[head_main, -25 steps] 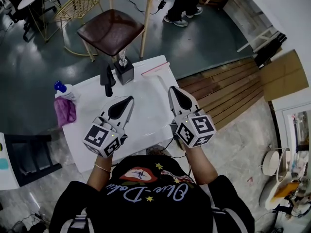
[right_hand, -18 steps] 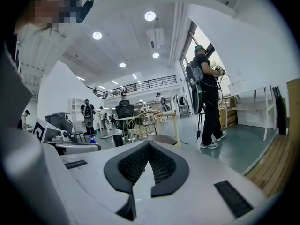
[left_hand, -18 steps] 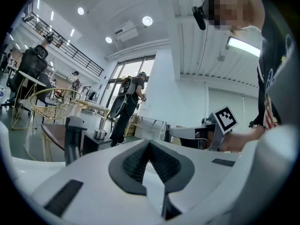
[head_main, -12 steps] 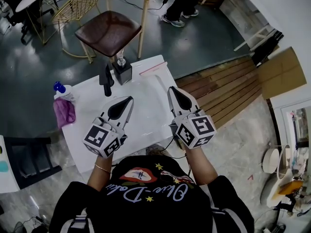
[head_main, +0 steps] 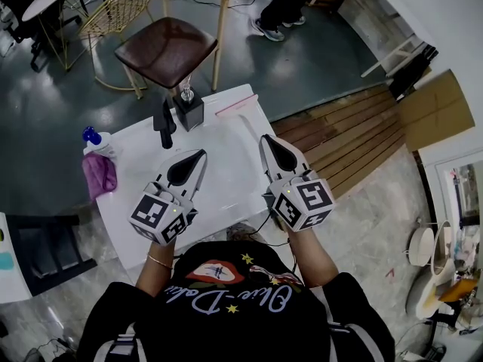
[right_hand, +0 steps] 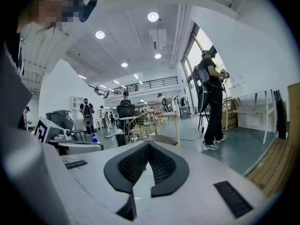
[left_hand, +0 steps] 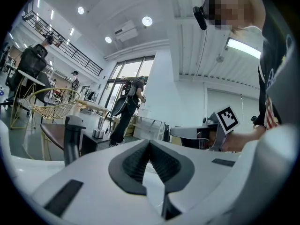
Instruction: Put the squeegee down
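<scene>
Clock directions are read in the head view, with 12 o'clock at the far edge of the table.

1. The left gripper [head_main: 198, 155] is held low over the white table [head_main: 230, 181] at 11 o'clock. Its jaws are clenched tip to tip, with nothing between the pads.
2. The right gripper [head_main: 266, 138] is held at 1 o'clock, beside the left and apart from it. Its jaws are also clenched and empty.
3. A purple cloth [head_main: 101, 173] lies at 9 o'clock on the left table edge. A spray bottle with a blue cap [head_main: 95, 139] sits just beyond it.
4. The squeegee [head_main: 165, 124] rests on the table at 11 o'clock, beyond the left gripper and clear of both grippers. The left gripper view shows its black handle upright.
5. A black box [head_main: 191, 110] stands just beside the squeegee at 12 o'clock, with a metal cup [head_main: 187, 94] on top.
6. Off the table at 12 o'clock stands a chair with a brown seat [head_main: 167, 50]. A bystander's shoes [head_main: 272, 29] show at 1 o'clock, farther off.
</scene>
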{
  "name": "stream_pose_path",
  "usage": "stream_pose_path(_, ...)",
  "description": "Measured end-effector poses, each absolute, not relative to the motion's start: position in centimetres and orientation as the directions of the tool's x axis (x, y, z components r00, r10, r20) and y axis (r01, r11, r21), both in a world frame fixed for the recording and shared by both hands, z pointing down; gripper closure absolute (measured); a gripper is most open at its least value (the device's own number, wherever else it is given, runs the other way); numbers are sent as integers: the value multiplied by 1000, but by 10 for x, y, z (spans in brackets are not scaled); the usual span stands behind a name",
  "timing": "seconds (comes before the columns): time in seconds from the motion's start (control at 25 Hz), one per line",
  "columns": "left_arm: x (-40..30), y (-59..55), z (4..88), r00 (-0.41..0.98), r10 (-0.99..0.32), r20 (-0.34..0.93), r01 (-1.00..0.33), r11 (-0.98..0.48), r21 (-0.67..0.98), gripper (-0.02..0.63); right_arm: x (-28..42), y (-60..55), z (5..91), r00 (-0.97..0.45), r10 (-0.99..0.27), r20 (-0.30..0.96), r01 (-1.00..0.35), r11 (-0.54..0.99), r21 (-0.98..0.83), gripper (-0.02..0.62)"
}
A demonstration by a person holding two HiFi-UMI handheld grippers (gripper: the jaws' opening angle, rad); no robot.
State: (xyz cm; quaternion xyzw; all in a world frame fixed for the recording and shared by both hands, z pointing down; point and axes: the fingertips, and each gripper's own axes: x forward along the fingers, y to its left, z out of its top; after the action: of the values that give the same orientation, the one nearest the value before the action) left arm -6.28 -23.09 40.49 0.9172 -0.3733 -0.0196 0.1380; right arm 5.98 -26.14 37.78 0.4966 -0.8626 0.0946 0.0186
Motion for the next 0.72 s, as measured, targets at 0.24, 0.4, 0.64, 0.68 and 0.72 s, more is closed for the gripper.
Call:
stream_pose_path(0.24, -63, -230, 408, 720, -691, 71, -681, -682, 268, 609, 59, -259, 379, -498, -858, 127, -867, 486, -114, 595)
stream_pose_path(0.4, -63, -231, 408, 721, -689, 74, -679, -683, 269, 607, 60, -260, 381, -497, -859, 126, -867, 482, -129, 595)
stream_pose_path(0.64, -63, -231, 408, 722, -687, 76, -679, -683, 270, 607, 60, -261, 379, -495, -860, 122, -867, 481, -131, 595)
stream_pose_path(0.68, -63, -231, 409, 722, -688, 77, -679, -683, 270, 608, 60, -261, 379, -496, -860, 121, -867, 482, -131, 595)
stream_pose_path(0.72, -63, -231, 409, 722, -688, 78, -679, -683, 269, 608, 60, -260, 379, -499, -858, 120, -865, 484, -131, 595)
